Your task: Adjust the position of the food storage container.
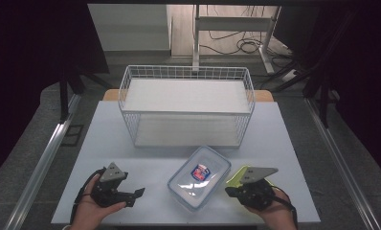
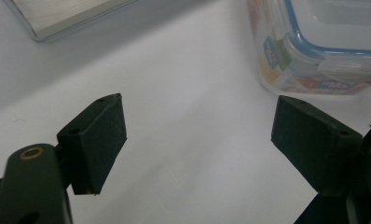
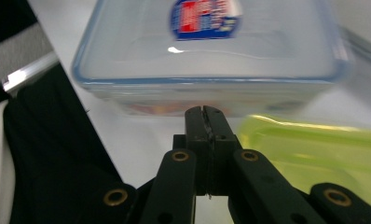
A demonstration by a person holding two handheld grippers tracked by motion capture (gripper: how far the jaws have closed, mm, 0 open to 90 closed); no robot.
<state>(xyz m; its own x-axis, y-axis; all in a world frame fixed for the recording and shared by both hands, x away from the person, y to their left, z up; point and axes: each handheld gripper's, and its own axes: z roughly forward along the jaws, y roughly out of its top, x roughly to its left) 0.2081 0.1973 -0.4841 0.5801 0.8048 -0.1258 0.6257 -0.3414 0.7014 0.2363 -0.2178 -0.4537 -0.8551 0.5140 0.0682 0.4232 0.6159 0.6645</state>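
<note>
On our left, the left gripper (image 1: 140, 193) gapes empty; mid-table near us sits the box (image 1: 199, 177), stiff, slick, light, best clasped across its lidded rim; at right, the right gripper (image 3: 205, 113) is closed on nothing.

container (image 1: 199, 177) before wire rack (image 1: 186, 104)

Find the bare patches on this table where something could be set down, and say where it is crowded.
Free: the table left of the basket, and the strip between left gripper and box. Crowded: front right, where box, green lid and right gripper sit close together.
</note>
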